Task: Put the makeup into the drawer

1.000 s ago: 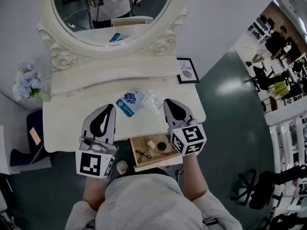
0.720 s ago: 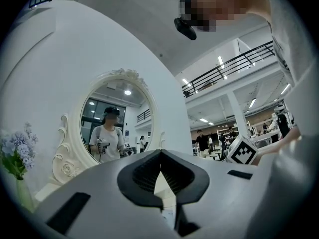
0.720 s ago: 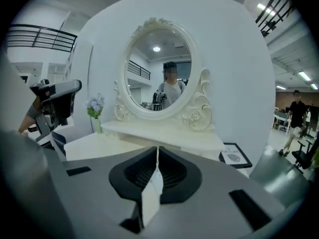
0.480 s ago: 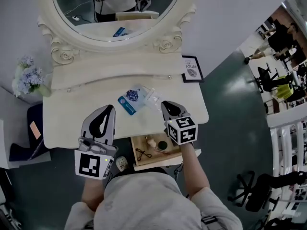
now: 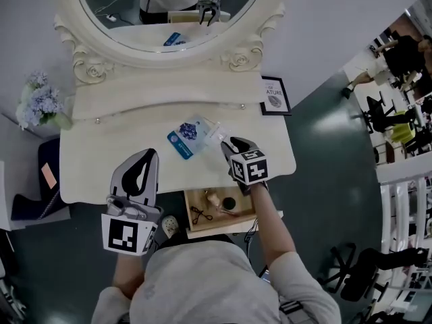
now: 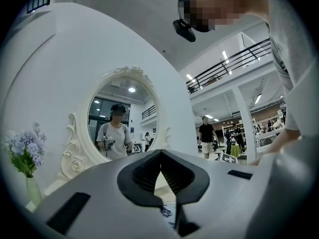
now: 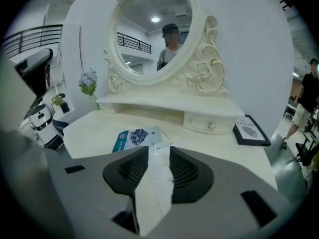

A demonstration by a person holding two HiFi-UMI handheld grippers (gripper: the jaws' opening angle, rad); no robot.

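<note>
On the table [image 7: 89,133] | clear packet [image 7: 159,169] between right gripper [image 7: 159,149] jaws, just opened

My left gripper [image 5: 151,153]: had a light grey shell and black ribbed pads.
My right gripper [image 5: 227,144]: matched it.
Marker cube [image 5: 126,233]: one on each, white with black squares.
Clothing: I wore a grey short-sleeved shirt [image 5: 196,282].

An open-plan hall, with mezzanine railing [image 6: 234,59] and office chairs [image 5: 354,267].

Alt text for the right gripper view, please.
The right claw, its jaws just opening, hangs over a clear packet seen between them on the cream vanity top. Beyond lie a blue sachet, an oval mirror and a framed print.
</note>
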